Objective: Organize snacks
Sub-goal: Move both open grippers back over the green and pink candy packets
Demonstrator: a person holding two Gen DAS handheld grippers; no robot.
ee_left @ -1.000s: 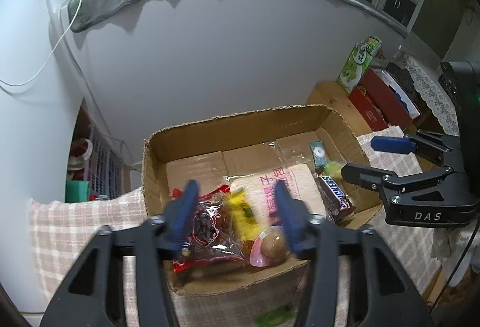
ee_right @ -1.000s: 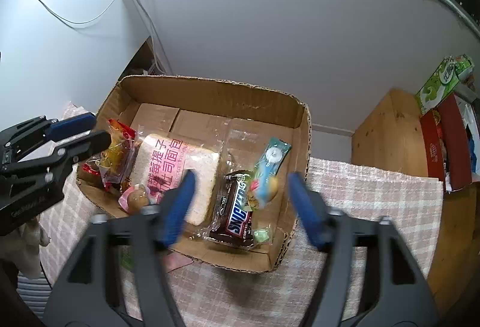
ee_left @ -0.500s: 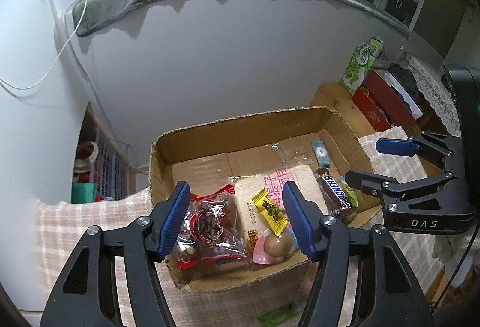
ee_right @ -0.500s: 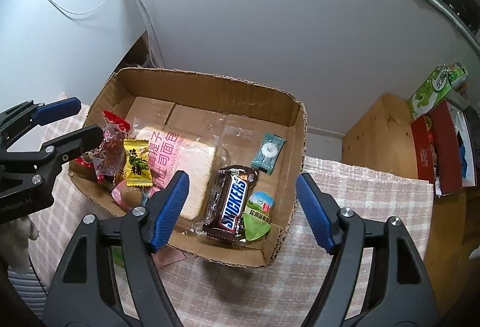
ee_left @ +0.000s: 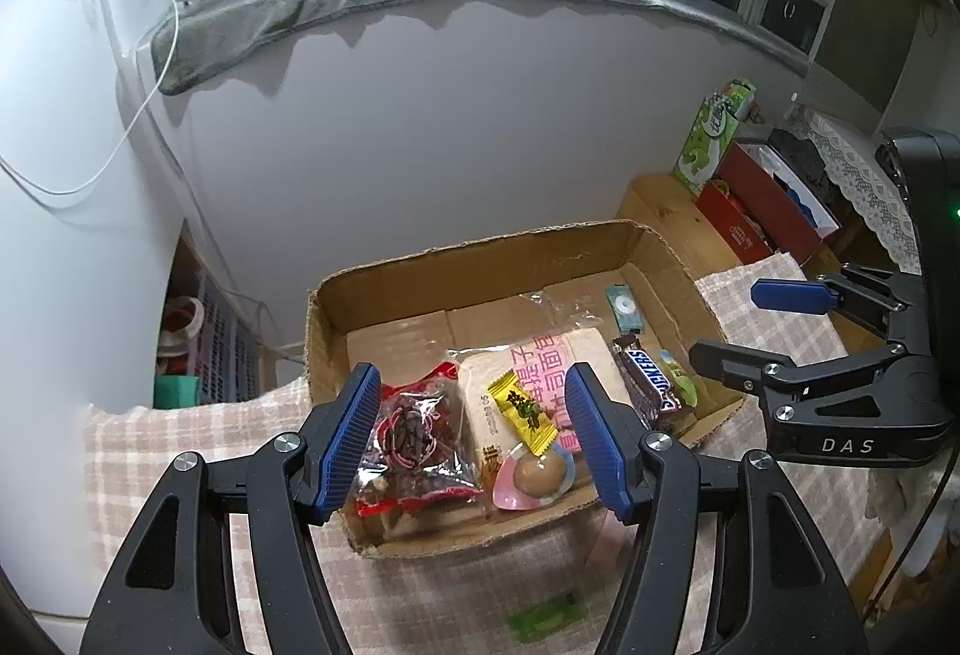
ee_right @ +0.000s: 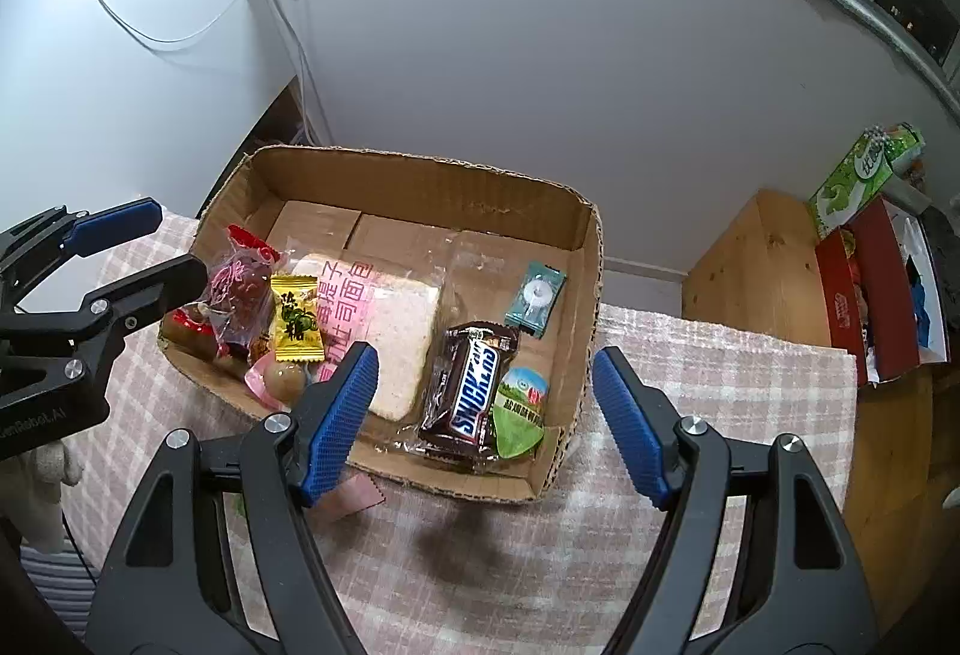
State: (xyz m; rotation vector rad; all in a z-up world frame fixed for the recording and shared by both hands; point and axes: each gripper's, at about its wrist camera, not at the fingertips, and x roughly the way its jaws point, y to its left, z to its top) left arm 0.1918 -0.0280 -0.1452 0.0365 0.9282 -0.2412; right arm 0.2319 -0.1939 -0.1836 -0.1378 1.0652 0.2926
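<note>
My left gripper (ee_left: 474,433) and right gripper (ee_right: 485,418) both hover above the cardboard box (ee_right: 420,187), fingers (ee_left: 351,436) spread apart and grasping nothing. The box sits on the checked cloth of the desk (ee_right: 690,373). Inside lie a Snickers bar (ee_right: 471,391), a bread packet (ee_right: 390,337), a yellow candy (ee_right: 294,322) and a red-trimmed bag (ee_left: 414,430).
</note>
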